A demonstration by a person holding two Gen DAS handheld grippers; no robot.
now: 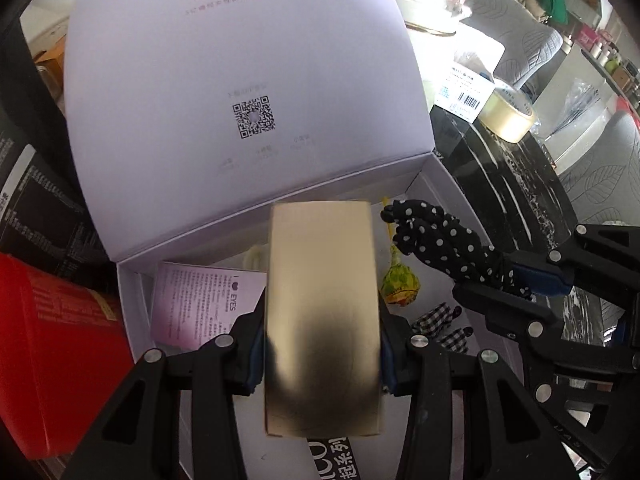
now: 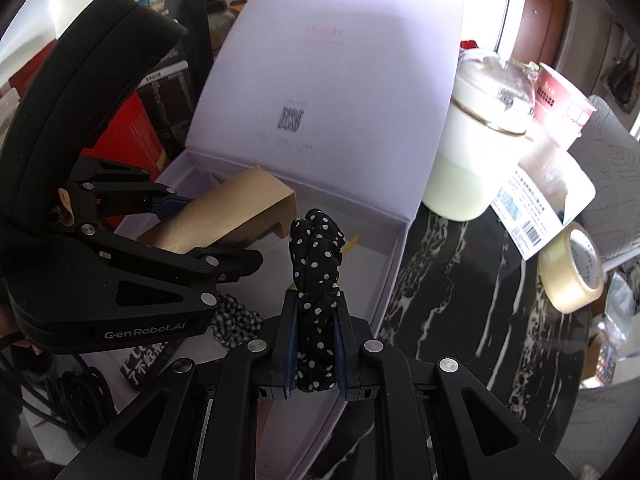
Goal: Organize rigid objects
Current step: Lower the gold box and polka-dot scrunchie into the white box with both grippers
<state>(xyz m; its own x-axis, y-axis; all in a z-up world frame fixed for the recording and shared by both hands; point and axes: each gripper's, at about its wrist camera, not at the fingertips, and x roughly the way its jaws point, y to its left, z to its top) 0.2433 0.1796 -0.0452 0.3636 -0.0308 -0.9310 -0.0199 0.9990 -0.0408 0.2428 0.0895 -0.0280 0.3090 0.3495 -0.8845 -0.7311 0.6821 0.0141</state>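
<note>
Black marbled surface [image 2: 460, 300] at right carried tape roll [image 2: 570, 272]; open white box [image 1: 400, 168] filled centre frame; left claw [image 1: 320, 352] clamped on gold box [image 1: 322, 300] above it; right claw [image 2: 314, 350] clamped on polka-dot cloth [image 2: 316, 264] beside the box's right wall.

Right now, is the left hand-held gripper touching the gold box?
Touching. The left wrist view shows the left hand-held gripper with its blue pads pressed against both sides of the gold box.

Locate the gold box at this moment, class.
The gold box is clamped in the left tool, raised over the open white box. In the left wrist view it sits centre, between the pink card and the lollipop.
</note>
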